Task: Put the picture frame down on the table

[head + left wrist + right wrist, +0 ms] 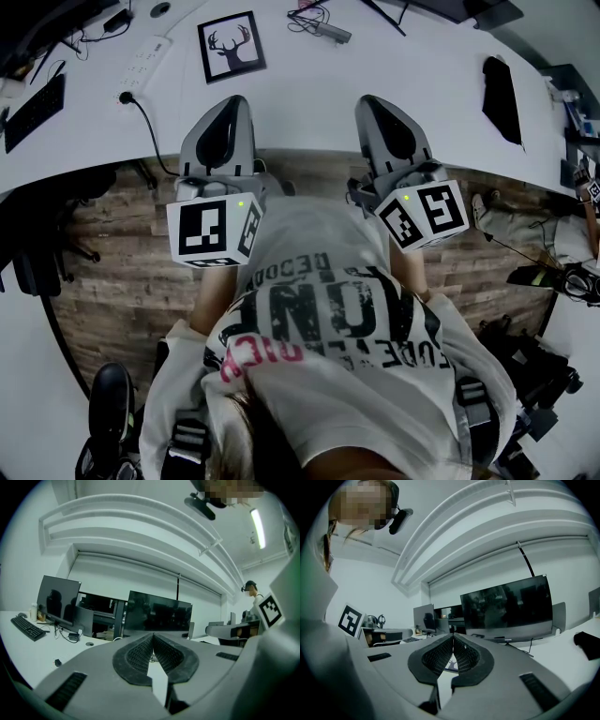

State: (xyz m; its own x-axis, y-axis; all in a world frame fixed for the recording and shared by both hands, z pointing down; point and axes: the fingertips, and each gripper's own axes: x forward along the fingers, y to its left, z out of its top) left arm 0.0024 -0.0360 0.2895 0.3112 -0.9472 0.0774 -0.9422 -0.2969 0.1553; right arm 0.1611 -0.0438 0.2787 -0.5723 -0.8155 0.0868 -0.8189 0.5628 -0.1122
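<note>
The picture frame (230, 45), black-edged with a deer-head drawing, lies flat on the white table (309, 94), far from the front edge and apart from both grippers. My left gripper (228, 105) hovers over the table's front edge, just short of the frame, shut with nothing between its pads (140, 656). To its right, my right gripper (380, 105) is level and shut too, its fingertips (460, 654) meeting on nothing. A sliver of the drawing (451, 665) shows through the gap under those tips.
A white power strip (145, 64) with a black cable lies left of the frame, and a keyboard (34, 111) farther left. Tangled cables (319, 23) sit at the back, a black object (502, 98) at the right. Dark monitors (157, 613) stand ahead.
</note>
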